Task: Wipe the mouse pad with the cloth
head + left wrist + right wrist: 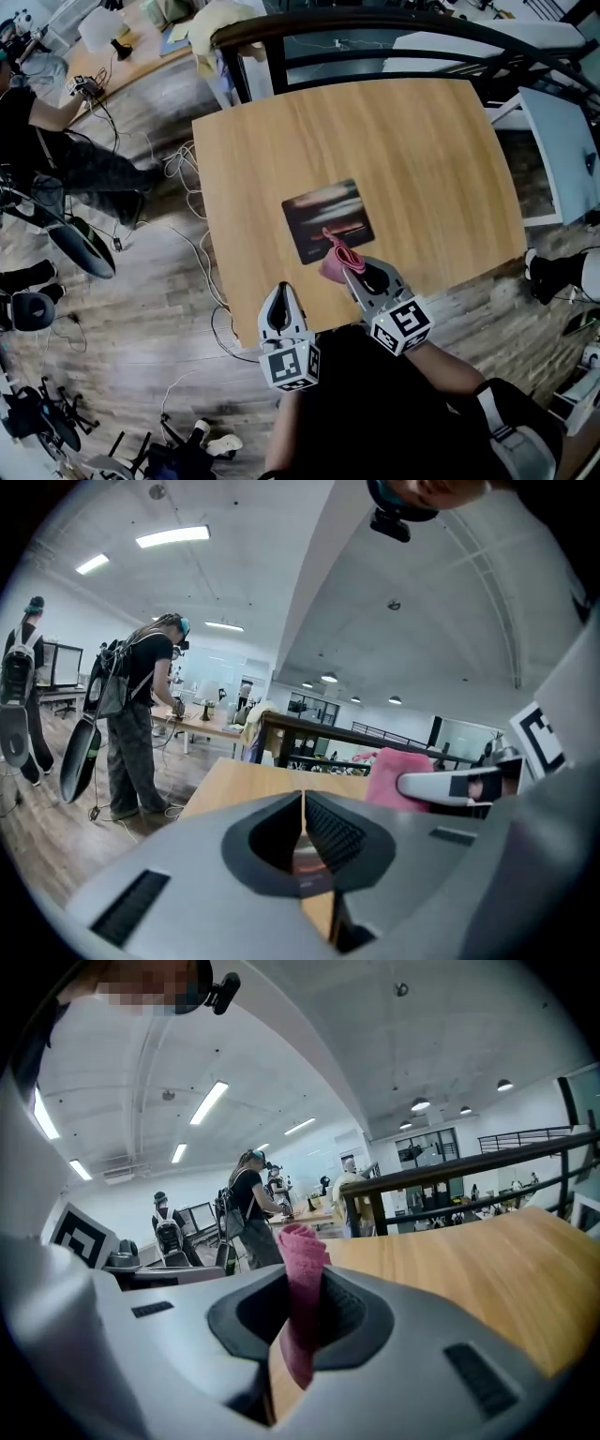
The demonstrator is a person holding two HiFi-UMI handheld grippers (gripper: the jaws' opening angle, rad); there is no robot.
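Observation:
A dark mouse pad with a reddish picture lies on the wooden table, near its front edge. My right gripper is shut on a pink cloth, which hangs just over the pad's near right corner. In the right gripper view the cloth stands folded between the jaws of the gripper. My left gripper hovers at the table's front edge, left of the pad, jaws shut with nothing between them. The left gripper view shows the shut gripper and the pink cloth off to the right.
A dark railing runs behind the table. Cables trail over the wooden floor on the left. A person sits at another desk at far left. A white panel leans at the right.

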